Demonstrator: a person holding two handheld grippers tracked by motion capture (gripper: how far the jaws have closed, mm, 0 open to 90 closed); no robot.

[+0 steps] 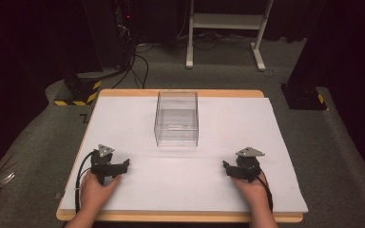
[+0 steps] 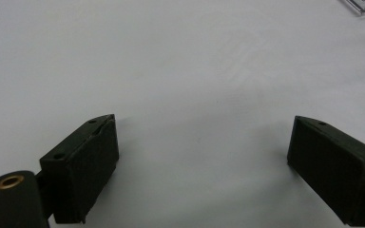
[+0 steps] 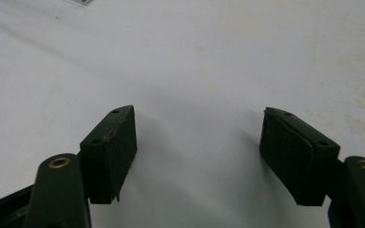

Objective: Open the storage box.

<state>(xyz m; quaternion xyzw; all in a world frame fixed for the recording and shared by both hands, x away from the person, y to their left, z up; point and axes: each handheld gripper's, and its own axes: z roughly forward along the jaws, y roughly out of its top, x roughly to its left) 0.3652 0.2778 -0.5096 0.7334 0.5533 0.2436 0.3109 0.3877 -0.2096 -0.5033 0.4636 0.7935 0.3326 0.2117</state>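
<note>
Hands rest low at the near edge of the bench (image 1: 123,102), one to each side. On the left, the left gripper (image 1: 123,166) sits on the white sheet, jaws wide with nothing between them, tips angled inward. Between the two and farther back stands the clear box (image 1: 176,118), upright and open-topped, its long axis running away from the person, well apart from both. The right gripper (image 1: 228,169) mirrors the pose, jaws wide and empty; neither hand looks clearly nearer.
</note>
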